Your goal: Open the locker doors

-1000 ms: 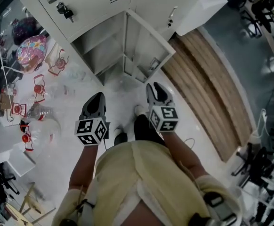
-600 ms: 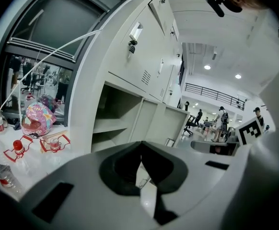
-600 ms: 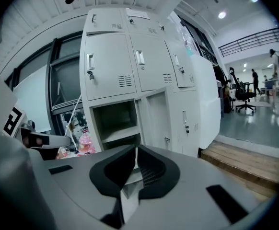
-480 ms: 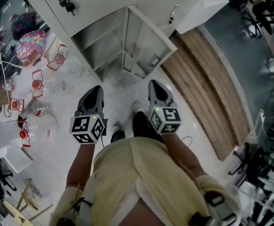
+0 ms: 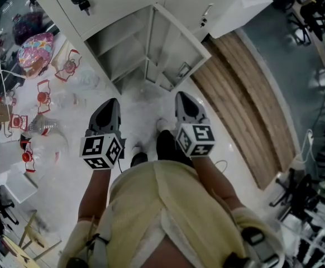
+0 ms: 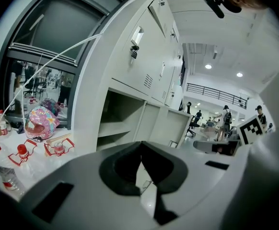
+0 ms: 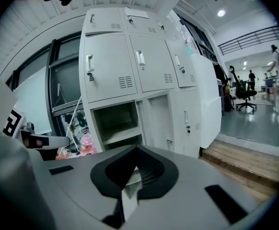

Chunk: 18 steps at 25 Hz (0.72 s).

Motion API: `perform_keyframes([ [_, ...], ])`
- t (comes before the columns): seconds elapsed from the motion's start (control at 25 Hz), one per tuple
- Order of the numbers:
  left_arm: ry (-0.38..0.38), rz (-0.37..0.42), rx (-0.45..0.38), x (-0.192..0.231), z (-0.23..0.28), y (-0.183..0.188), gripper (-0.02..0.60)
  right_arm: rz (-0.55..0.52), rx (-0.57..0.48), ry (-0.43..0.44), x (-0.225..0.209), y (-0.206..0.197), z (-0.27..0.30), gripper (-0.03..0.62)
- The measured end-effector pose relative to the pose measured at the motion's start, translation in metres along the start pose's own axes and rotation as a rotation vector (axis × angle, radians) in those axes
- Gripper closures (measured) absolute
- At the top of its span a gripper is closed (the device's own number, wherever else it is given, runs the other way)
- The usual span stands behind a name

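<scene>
Pale yellow garment (image 5: 168,205) of the person fills the bottom of the head view, with dark shoes (image 5: 165,144) just past it on a glossy white floor (image 5: 146,108). Left gripper (image 5: 111,103), grey, with its marker cube (image 5: 101,152) at the rear: the jaws are together at the tips with nothing between them, held in the air and touching nothing. Right gripper (image 5: 183,96), level with the left and apart from it: the jaws have just closed, the pads meet and it holds nothing. Both point toward the lockers (image 7: 130,56). Open door (image 5: 179,49): lower row, swung out toward the grippers and standing roughly square to the locker front, near the right gripper's tip but not touching it. Open compartment (image 5: 118,49) beside it, grey inside, with one shelf (image 5: 115,60). Remaining locker doors (image 7: 108,66), upper rows and lower right, are shut, each with a handle; keys (image 5: 80,1) hang from an upper door on the left. Wooden step (image 5: 246,99), slatted, to the right of the lockers. Pink patterned object (image 5: 35,52) and red wire frames (image 5: 44,99) on the floor to the left, well apart from both grippers.
</scene>
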<state>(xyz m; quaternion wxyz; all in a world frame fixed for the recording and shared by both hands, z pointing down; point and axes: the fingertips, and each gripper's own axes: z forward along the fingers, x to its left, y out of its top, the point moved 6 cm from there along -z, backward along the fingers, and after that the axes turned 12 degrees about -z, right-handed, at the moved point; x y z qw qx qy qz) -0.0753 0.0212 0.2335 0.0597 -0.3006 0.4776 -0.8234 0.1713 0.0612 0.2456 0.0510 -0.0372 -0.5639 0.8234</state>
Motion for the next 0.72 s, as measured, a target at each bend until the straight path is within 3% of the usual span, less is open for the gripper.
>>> perform_keyframes([
  [0.72,0.008,-0.008,-0.003,-0.0016,-0.0008,0.0040,0.578,0.003,-0.004,-0.003,-0.0029,0.0045,0.0028,0.591],
])
